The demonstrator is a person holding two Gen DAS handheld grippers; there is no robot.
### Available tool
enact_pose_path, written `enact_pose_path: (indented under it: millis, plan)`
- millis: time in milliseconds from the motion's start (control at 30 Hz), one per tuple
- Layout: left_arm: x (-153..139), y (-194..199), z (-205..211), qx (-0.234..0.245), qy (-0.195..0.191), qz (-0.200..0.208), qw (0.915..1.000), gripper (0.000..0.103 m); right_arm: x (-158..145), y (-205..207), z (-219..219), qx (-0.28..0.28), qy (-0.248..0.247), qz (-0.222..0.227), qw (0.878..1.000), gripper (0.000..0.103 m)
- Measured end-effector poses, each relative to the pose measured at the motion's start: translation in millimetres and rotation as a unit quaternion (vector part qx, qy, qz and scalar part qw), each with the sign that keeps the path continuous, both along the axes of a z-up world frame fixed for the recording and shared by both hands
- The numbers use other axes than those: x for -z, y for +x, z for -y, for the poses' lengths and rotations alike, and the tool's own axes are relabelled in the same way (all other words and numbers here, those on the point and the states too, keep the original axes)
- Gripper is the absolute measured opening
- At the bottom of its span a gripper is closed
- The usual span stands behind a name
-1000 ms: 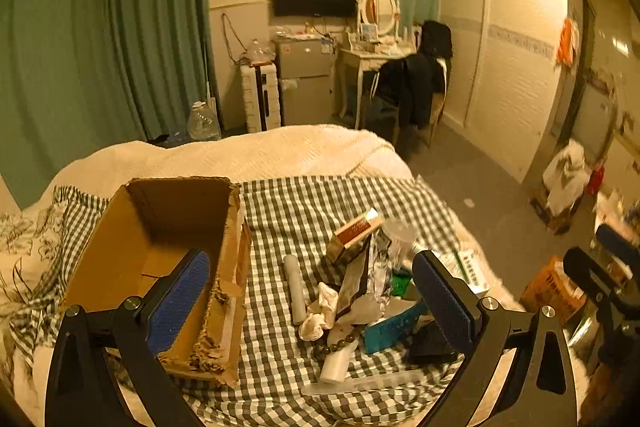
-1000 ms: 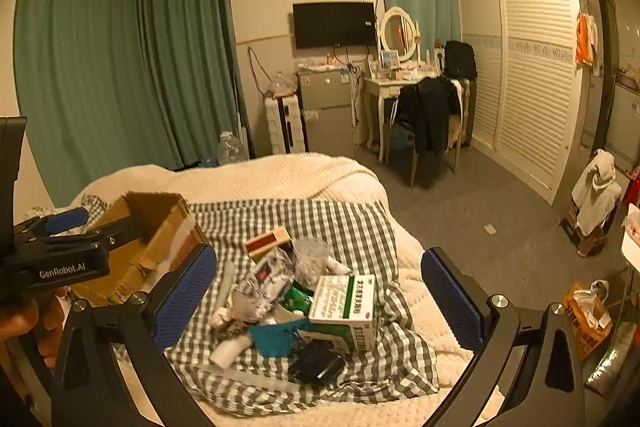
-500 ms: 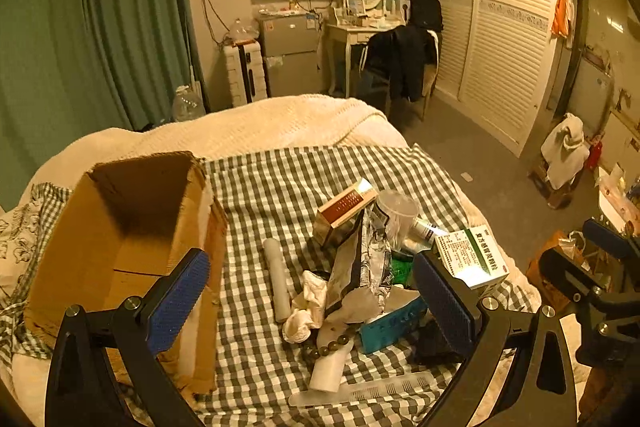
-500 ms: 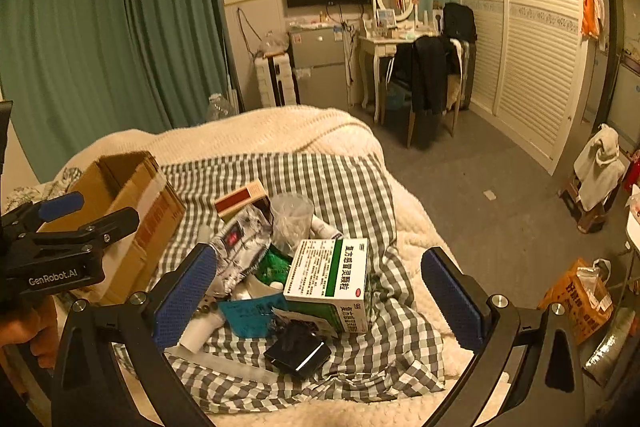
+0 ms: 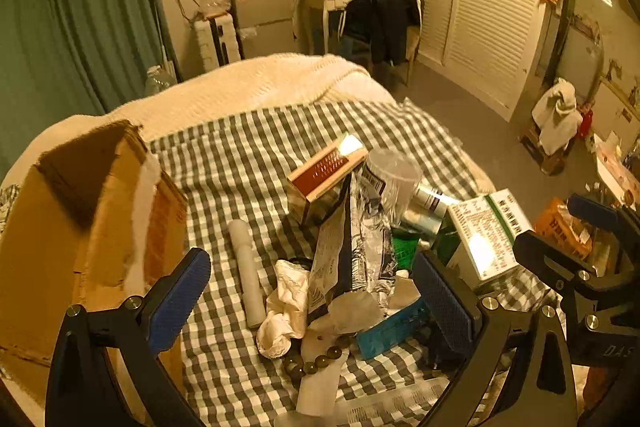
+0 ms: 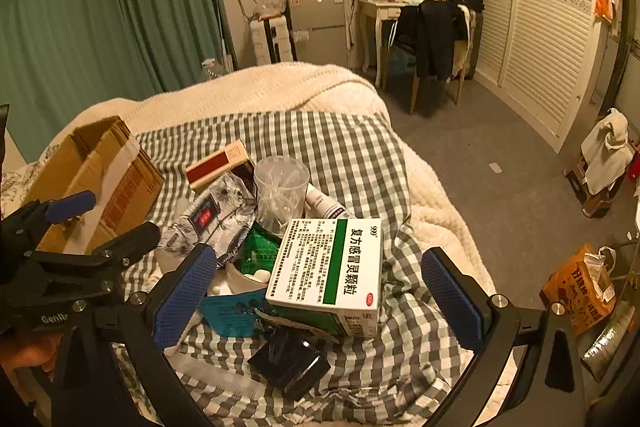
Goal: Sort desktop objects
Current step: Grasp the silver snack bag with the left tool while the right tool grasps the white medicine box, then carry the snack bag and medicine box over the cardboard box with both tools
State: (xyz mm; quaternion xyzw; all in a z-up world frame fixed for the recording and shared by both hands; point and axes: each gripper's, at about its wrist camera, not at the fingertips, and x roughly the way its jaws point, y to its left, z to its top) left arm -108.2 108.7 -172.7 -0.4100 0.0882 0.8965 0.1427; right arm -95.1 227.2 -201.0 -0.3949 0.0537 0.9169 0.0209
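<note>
Checked cloth (image 6: 352, 147): one cardboard box (image 5: 80, 227), one medicine box (image 6: 332, 267).

a grey-and-white checked cloth (image 6: 352, 151) is covering the bed; a white-and-green box (image 6: 332, 275) and a brown carton (image 5: 60, 227) are showing.

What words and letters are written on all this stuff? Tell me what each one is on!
"复方感冒灵颗粒" and "999": on the white and green medicine box.
"GenR", cut off: on the left gripper's black body, seen from the right wrist camera.
"DAS", cut off: on the right gripper's body, seen from the left wrist camera.
Orange bag on the floor: characters blurred.
Small print, barcodes, silver packet: too small.
</note>
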Motion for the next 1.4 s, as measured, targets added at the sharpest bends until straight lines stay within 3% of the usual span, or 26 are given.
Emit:
enact_pose_path:
  millis: [167,467,600,700,767,800,933,1400]
  plan:
    - [19.2,-11.0,-1.8,0.009,-0.002,0.015,0.9998,0.103,14.0,-12.5,1.8,0.001,0.001,0.020,1.000,0.103]
    - [54.0,-32.0,-0.8,0.017,-0.002,0.060,0.9980,0.090,43.1,-34.7,9.0,-0.002,0.013,0.065,0.998,0.103]
    - [63.4,-36.7,-0.2,0.023,0.009,0.079,0.9966,0.074,57.4,-38.8,8.5,0.007,0.020,0.089,0.996,0.103]
    - [68.4,-36.3,-3.6,0.033,0.019,0.095,0.9948,0.053,65.8,-40.4,3.3,0.015,0.018,0.108,0.994,0.102]
    - [68.7,-34.8,-5.9,0.041,0.025,0.101,0.9937,0.035,68.8,-39.9,-0.8,0.018,0.007,0.115,0.993,0.093]
    - [67.7,-33.5,-7.2,0.045,0.027,0.101,0.9935,0.033,69.6,-38.3,-3.4,0.018,0.001,0.117,0.993,0.085]
    - [61.6,-29.3,-10.4,0.049,0.031,0.097,0.9936,0.020,65.2,-32.9,-3.4,0.017,0.000,0.108,0.994,0.083]
    - [8.2,-3.2,-7.9,0.050,0.040,0.059,0.9962,0.017,12.9,-3.2,-0.8,0.043,-0.007,0.031,0.999,0.082]
